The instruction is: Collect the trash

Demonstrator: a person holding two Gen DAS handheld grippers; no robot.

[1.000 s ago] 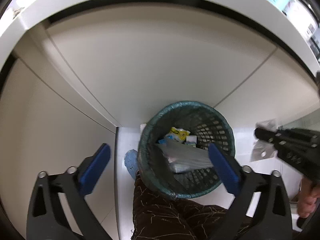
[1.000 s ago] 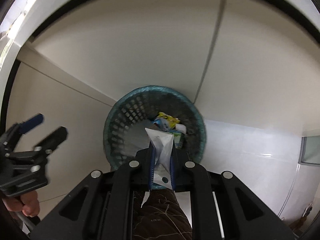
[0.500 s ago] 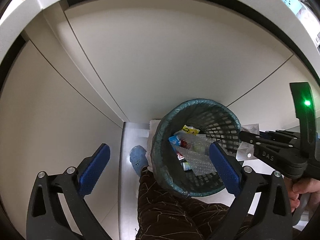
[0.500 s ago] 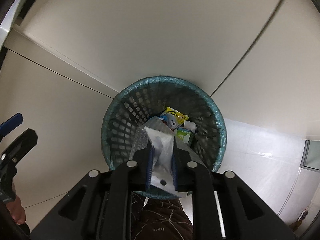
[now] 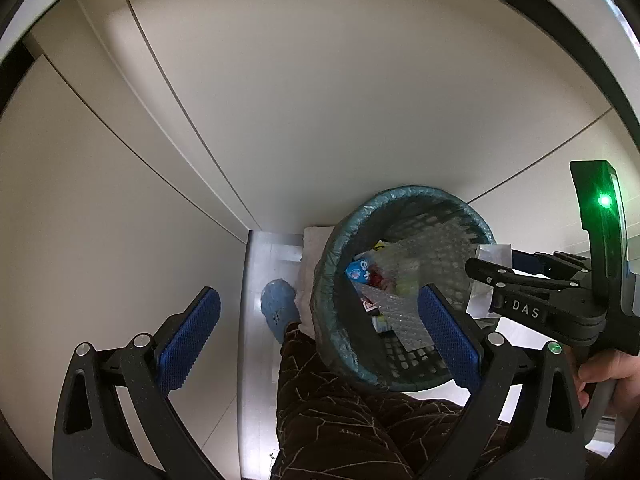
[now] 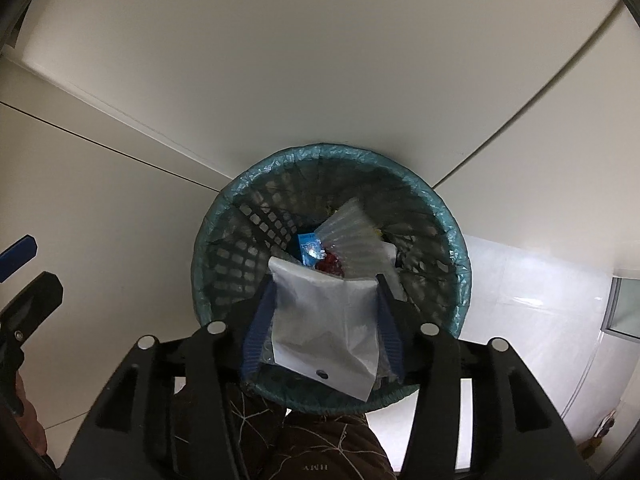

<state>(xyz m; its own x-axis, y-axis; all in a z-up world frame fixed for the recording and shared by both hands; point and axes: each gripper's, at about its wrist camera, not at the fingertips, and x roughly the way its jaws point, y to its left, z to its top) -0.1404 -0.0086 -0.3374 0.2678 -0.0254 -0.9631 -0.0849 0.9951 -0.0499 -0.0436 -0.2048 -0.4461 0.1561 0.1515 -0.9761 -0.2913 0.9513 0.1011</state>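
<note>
A round mesh trash basket [image 6: 224, 240] with a teal liner stands on the floor against a cabinet; it also shows in the left wrist view [image 5: 332, 248]. It holds bubble wrap [image 5: 400, 312] and several wrappers. My right gripper [image 6: 326, 320] hovers over the basket's near rim with its fingers spread apart. A flat white plastic pouch [image 6: 324, 328] sits loosely between them. In the left wrist view the right gripper [image 5: 484, 270] is at the basket's right rim with the pouch [image 5: 494, 254] at its tip. My left gripper [image 5: 316, 332] is wide open and empty above the basket's left side.
Beige cabinet doors [image 5: 320, 100] rise behind the basket. The person's leg in brown patterned trousers [image 5: 340, 420] and a blue slipper [image 5: 276, 304] are just in front of the basket. White floor tiles [image 6: 520, 320] lie to the right.
The right gripper's fingers have spread apart, so the white pouch is no longer pinched. Both grippers have moved closer to the basket. The bubble wrap has shifted inside the basket.
</note>
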